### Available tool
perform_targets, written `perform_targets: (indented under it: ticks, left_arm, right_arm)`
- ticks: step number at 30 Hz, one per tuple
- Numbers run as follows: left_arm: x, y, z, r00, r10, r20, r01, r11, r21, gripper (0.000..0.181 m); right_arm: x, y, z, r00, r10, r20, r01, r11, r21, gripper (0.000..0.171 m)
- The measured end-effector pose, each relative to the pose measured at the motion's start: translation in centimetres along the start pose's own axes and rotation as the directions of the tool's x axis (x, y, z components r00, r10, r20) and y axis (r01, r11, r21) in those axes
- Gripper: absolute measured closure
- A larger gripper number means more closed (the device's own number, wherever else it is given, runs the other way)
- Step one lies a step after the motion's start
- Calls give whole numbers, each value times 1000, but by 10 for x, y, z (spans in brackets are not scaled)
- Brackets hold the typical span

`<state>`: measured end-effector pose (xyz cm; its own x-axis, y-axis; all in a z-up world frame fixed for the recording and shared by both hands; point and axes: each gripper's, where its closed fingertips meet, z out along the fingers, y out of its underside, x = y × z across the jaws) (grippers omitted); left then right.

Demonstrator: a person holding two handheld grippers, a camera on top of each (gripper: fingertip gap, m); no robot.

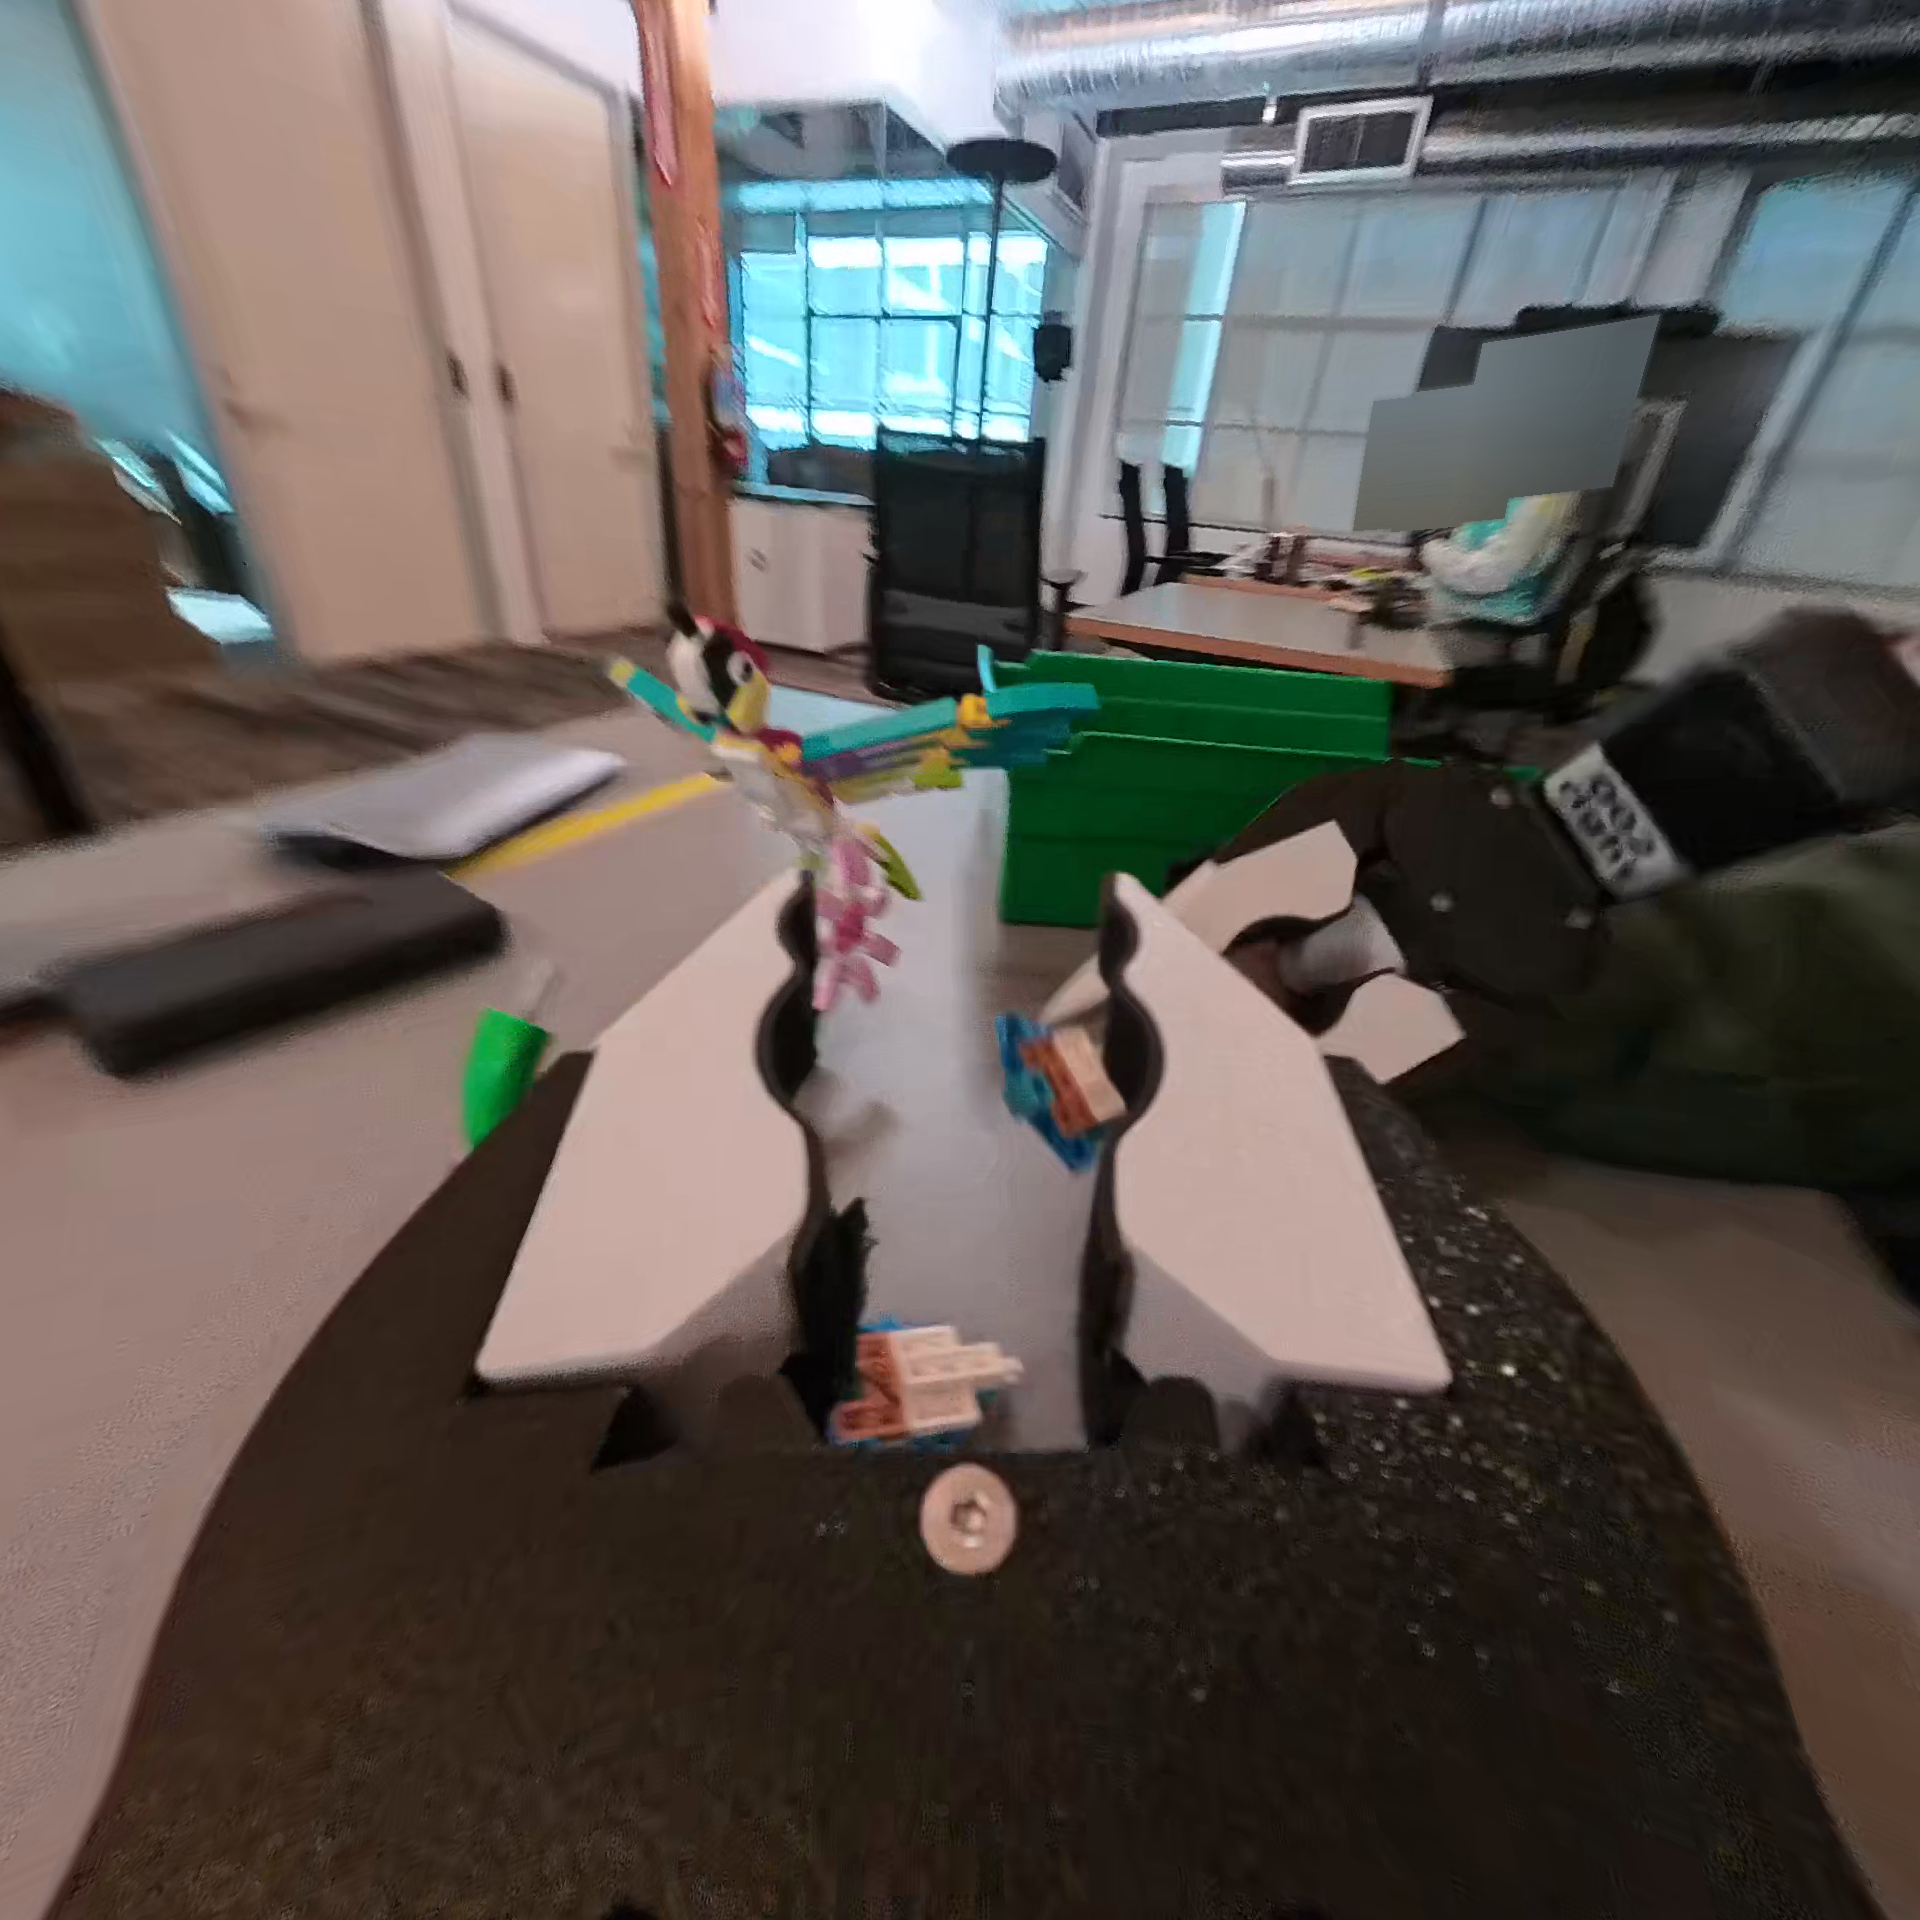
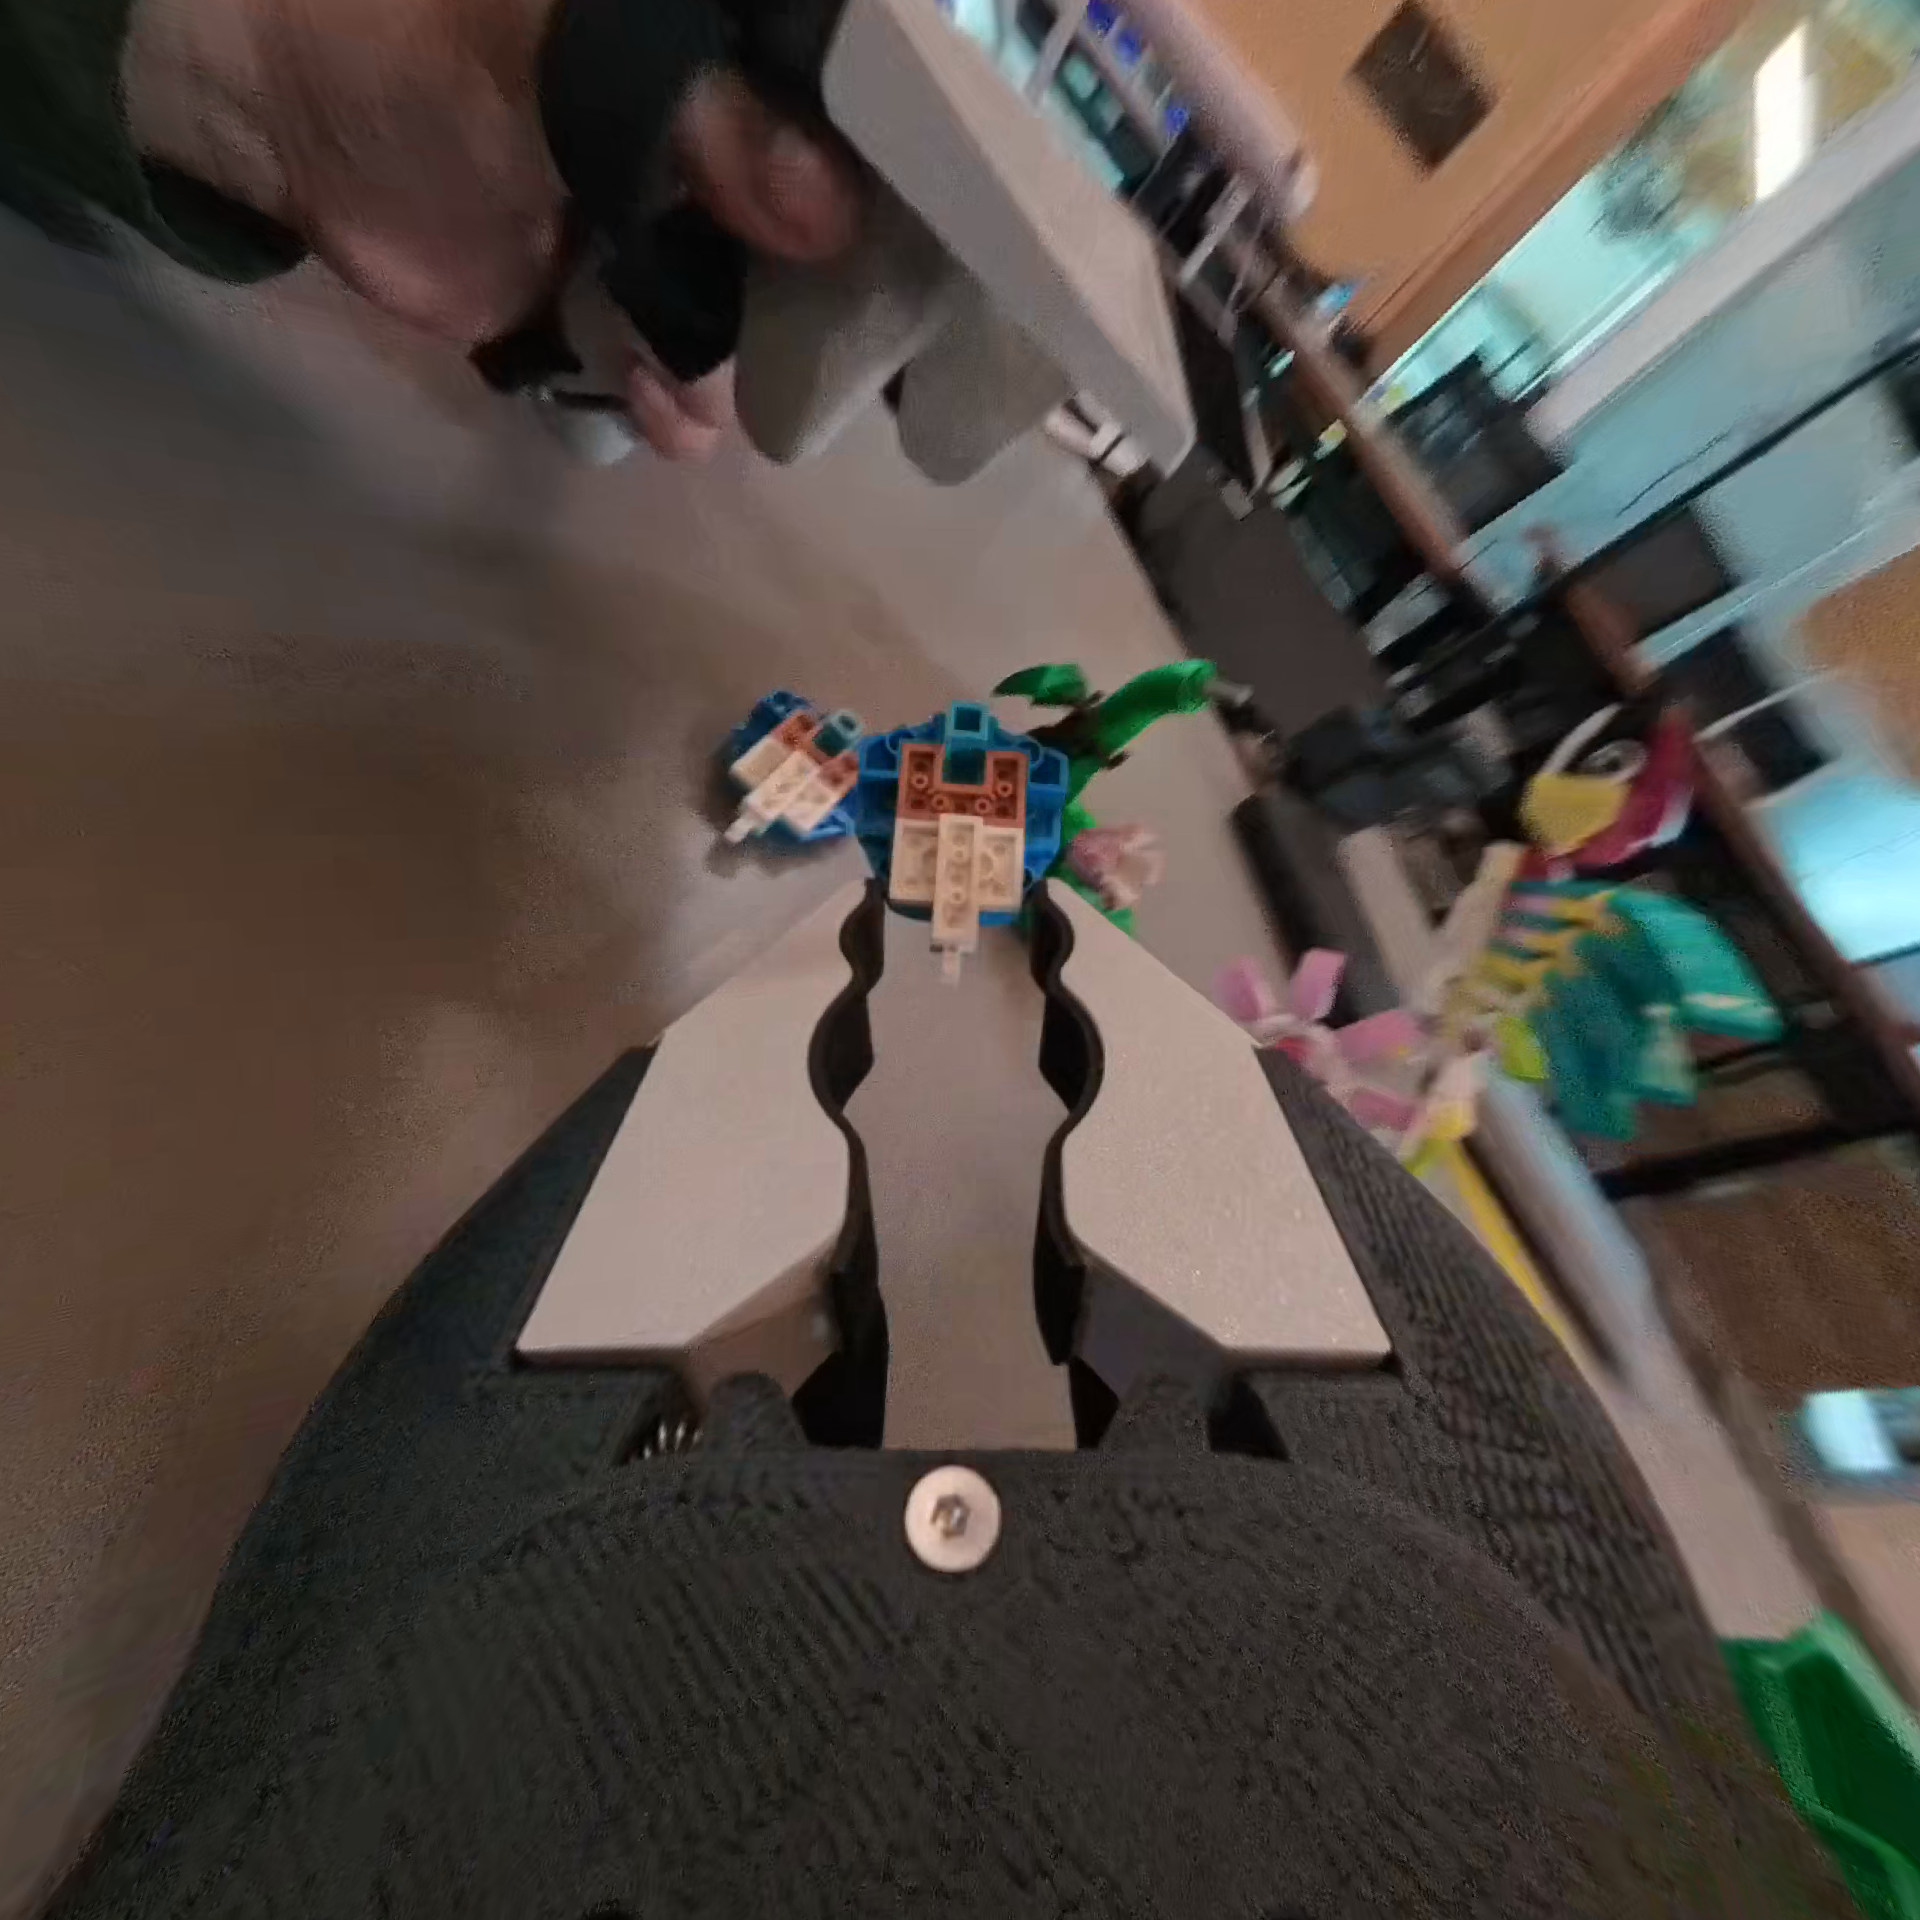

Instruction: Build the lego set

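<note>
**Both grippers spread over brick models on grey surface**

Left gripper (image 1: pixel 951 935): fingers spread, nothing between the tips. Low over the grey surface (image 1: pixel 208 1195). Just past the left fingertip stands a brick bird (image 1: pixel 758 738) on a stem of pink flowers (image 1: pixel 852 935); head up and to the left, teal wings out to both sides, long axis of the wings running left to right and slightly uphill. Pictures are motion-blurred, so contact between fingertip and flowers cannot be told.

Two small blue-brown-white brick pieces lie on the surface: one (image 1: pixel 1060 1086) beside the inner face of the right finger, tilted; a second (image 1: pixel 920 1382) far back in the gap near the finger roots, long axis across the gap with its white peg pointing right. Neither looks clamped.

Green bin (image 1: pixel 1195 790) behind, right of the bird. Dark flat case (image 1: pixel 270 961) at left.

Right gripper (image 2: pixel 951 914): fingers spread, empty. Directly ahead of the tips sits a blue brick piece (image 2: pixel 961 821), brown above white, long axis in line with the fingers, white peg pointing back into the gap. A smaller like piece (image 2: pixel 790 779) lies just left of it, peg pointing down-left. Green leaves (image 2: pixel 1132 696) behind. The bird shows at right, blurred.

A hand (image 2: pixel 436 177) holds the left gripper at upper left of the right wrist view.
</note>
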<state>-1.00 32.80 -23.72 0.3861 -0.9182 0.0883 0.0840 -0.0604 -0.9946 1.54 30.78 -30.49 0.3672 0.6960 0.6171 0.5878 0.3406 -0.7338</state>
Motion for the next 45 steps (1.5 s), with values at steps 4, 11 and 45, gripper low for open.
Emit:
perform_targets:
  ticks: [4, 11, 45]
  left_arm:
    - [22, 27, 10, 968, -188, -166, 163, 975, -150, 118]
    - [53, 44, 13, 952, -43, -302, -14, 983, -182, 150]
    - [48, 92, 6, 568, 729, -382, -822, 483, -301, 168]
  right_arm:
    - [10, -26, -15, 920, -299, -253, 333, 938, 100, 146]
    - [17, -39, -26, 827, -402, -393, 474, 875, 103, 146]
    - [-32, -20, -24, 950, 68, 306, -139, 966, 216, 168]
